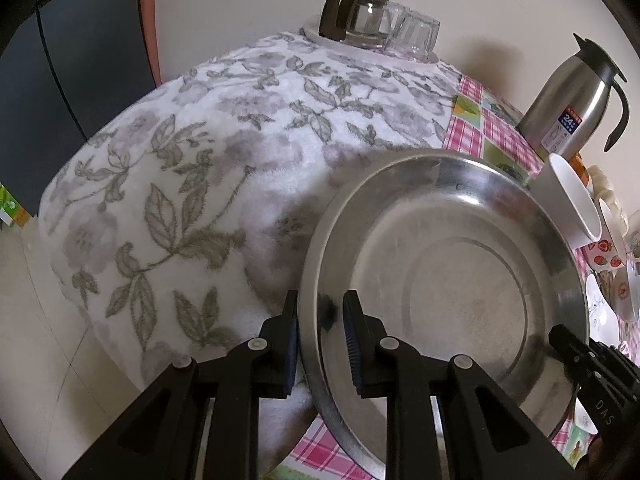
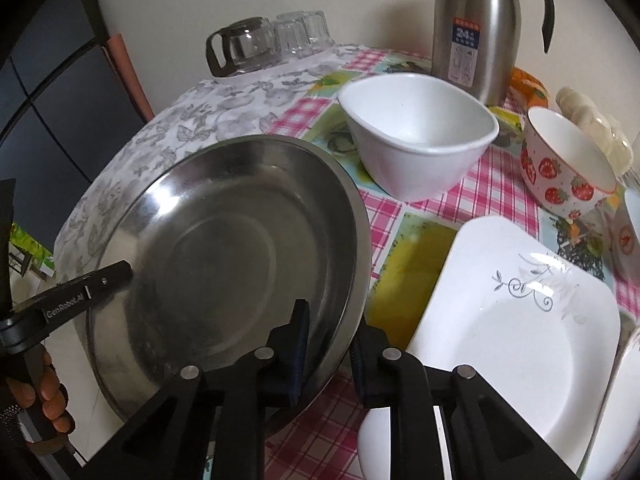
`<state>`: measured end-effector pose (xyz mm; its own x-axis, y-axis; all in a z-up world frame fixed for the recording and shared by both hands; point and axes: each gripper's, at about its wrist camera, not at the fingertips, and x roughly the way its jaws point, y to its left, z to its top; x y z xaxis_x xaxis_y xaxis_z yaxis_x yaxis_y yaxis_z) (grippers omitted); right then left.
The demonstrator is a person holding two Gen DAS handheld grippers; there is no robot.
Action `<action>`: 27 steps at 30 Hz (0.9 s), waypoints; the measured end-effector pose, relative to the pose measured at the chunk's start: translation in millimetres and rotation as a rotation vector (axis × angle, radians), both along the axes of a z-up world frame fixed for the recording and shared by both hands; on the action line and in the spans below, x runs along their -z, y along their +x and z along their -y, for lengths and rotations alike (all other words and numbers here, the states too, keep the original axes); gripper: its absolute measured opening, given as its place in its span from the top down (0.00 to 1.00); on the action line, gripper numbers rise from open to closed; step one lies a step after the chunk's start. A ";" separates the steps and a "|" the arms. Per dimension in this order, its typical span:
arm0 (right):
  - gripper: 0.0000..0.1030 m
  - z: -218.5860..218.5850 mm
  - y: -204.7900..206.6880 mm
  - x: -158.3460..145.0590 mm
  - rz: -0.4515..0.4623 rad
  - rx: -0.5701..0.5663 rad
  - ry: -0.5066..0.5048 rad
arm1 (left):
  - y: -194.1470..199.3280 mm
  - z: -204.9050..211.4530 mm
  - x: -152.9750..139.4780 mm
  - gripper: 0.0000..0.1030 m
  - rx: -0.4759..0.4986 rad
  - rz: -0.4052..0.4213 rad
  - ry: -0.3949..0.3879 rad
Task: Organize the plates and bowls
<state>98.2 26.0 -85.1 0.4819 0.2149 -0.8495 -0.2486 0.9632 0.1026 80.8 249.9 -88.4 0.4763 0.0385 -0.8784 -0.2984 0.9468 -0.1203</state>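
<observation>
Steel flask [image 2: 474,28] label ("24")

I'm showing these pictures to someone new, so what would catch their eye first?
The big steel plate, tilted up off the table, dominates both views, with the left gripper clamped on its left rim and the right gripper on its right rim. Beside it on the pink checked cloth lie a white square plate, a white bowl and a strawberry bowl. A steel thermos stands at the back.
</observation>
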 end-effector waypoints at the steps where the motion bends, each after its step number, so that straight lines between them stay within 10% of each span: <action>1: 0.80 -0.4 -0.8 -1.9 0.005 -0.005 0.002 | -0.9 -0.6 -1.7 0.79 -0.001 0.003 0.004; 27: 0.80 40.9 -29.8 -79.7 0.182 0.021 0.093 | -16.6 51.1 -101.7 0.79 0.065 0.147 0.103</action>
